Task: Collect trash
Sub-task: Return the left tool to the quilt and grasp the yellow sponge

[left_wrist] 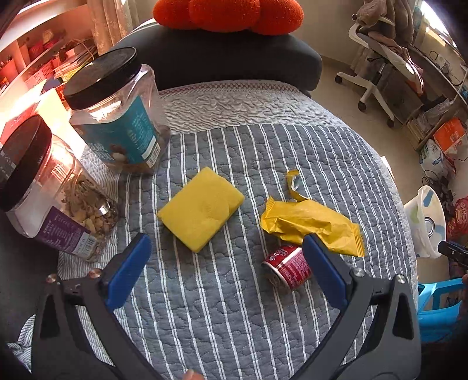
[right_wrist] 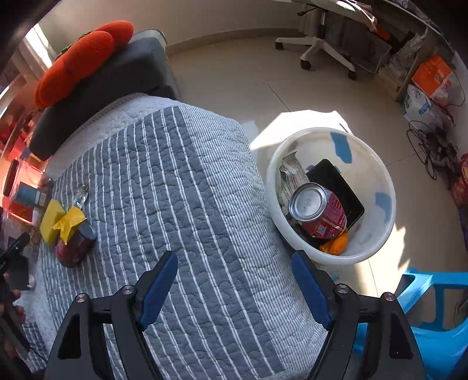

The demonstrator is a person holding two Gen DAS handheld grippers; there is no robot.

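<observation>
On the striped grey quilt [left_wrist: 234, 292] lie a crumpled yellow wrapper [left_wrist: 313, 225], a small red can [left_wrist: 288, 267] on its side partly under it, and a yellow sponge [left_wrist: 201, 204]. My left gripper [left_wrist: 226, 251] is open and empty, hovering just short of them, its right finger beside the can. My right gripper [right_wrist: 235, 271] is open and empty above the quilt's right part, next to the white bin [right_wrist: 377, 175] on the floor. The bin holds a red can [right_wrist: 318, 209], a black tray, paper and an orange scrap. The wrapper [right_wrist: 68, 222] and can [right_wrist: 74, 245] also show far left.
Two clear black-lidded snack jars [left_wrist: 117, 117] [left_wrist: 49, 195] stand at the quilt's left. An orange cushion [left_wrist: 228, 13] tops a dark pad behind. A blue plastic stool [right_wrist: 435, 318] stands by the bin; an office chair [right_wrist: 318, 43], boxes and cables lie beyond.
</observation>
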